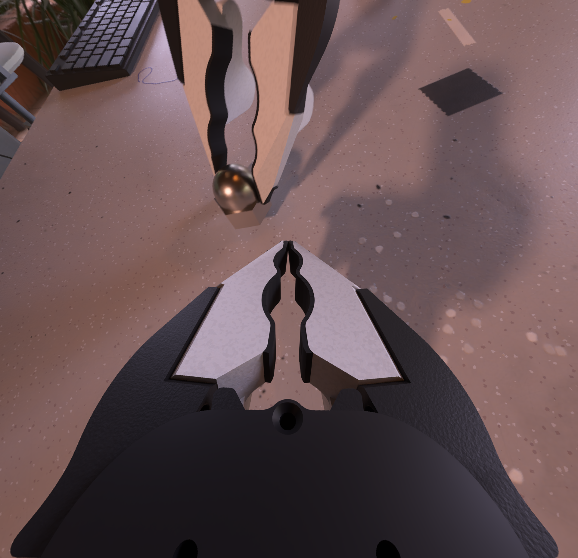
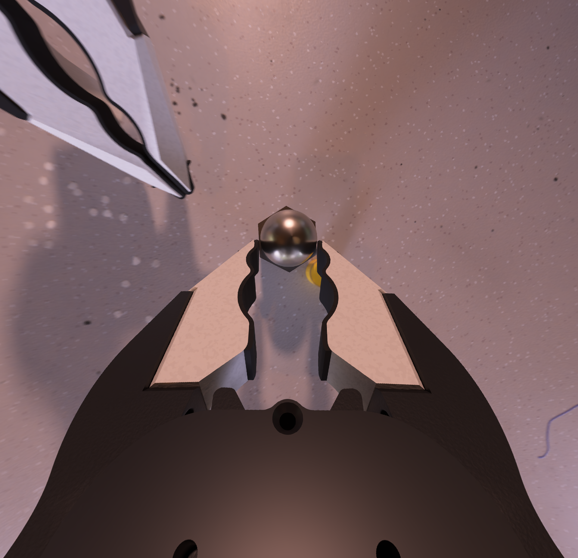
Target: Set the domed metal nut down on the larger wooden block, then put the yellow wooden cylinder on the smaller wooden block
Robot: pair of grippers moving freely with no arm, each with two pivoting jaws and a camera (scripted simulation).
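Note:
The domed metal nut [image 2: 287, 238] is shiny, with a hexagonal base. My right gripper [image 2: 287, 245] is shut on it at the fingertips and holds it above the speckled pink tabletop [image 2: 438, 136]. A small yellow shape [image 2: 312, 272] shows below the nut, mostly hidden by the right finger. In the left wrist view the right gripper [image 1: 240, 198] reaches down from the top with the nut [image 1: 233, 188]. My left gripper [image 1: 287, 242] is shut and empty, just in front of the nut. It also shows in the right wrist view [image 2: 186, 192] at the upper left. No wooden block is in view.
A black keyboard [image 1: 103, 33] lies at the far left of the table, with a plant [image 1: 37, 11] beyond it. A dark square patch [image 1: 459, 91] and a strip of tape [image 1: 456, 26] lie flat at the far right. The table's left edge [image 1: 18, 142] is near.

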